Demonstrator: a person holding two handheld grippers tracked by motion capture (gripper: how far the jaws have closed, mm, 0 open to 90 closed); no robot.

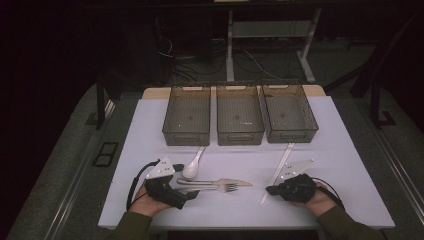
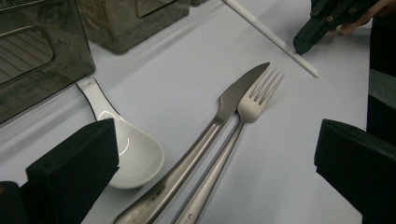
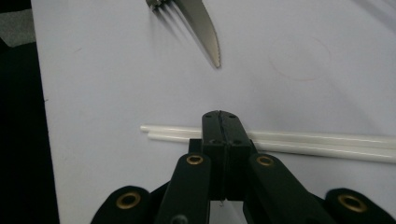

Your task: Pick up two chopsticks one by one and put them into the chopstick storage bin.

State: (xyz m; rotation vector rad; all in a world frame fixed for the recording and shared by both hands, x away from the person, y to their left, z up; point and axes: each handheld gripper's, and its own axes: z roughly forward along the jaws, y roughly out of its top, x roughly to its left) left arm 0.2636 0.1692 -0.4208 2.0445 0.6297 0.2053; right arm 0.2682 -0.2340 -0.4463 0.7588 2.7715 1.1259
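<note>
High view: your three bins (image 1: 240, 120) at the far side of the table (image 1: 350, 165) hold nothing you can make out, so the sorting looks barely begun, with knife (image 1: 227, 182), fork (image 1: 220, 188), spoon (image 1: 192, 167) and chopsticks (image 1: 277, 172) all lying on the table. Your right gripper (image 1: 270, 190) has its jaws pressed together, its tip over the chopsticks' near end and gripping nothing. Your left gripper (image 1: 192, 195) is spread wide by the knife and fork handles.
</note>
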